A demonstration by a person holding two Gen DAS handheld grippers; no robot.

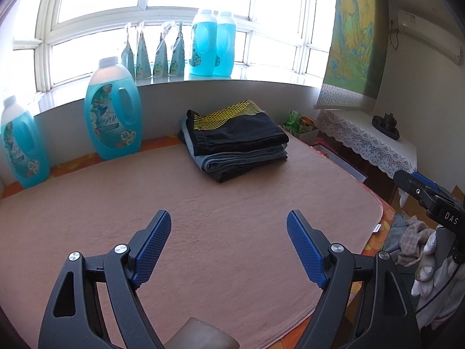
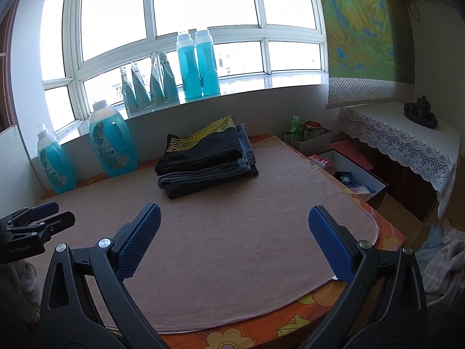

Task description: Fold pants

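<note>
Left wrist view is showing the left gripper (image 1: pixel 228 229) hanging with jaws spread and empty; the right gripper (image 2: pixel 234 228) likewise, folded pants (image 1: pixel 232 142) lying stacked far across the counter (image 1: pixel 203 232).

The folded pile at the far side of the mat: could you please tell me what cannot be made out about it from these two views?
- How many garments: in both wrist views the folded pile shows only stacked edges under the black piece with yellow pattern.
- Its far side: hidden by the pile itself.
- Whether every piece is pants: the folds conceal the shapes.
- Clothes heap beside the table: cut off by the right tool and the frame edge.
</note>
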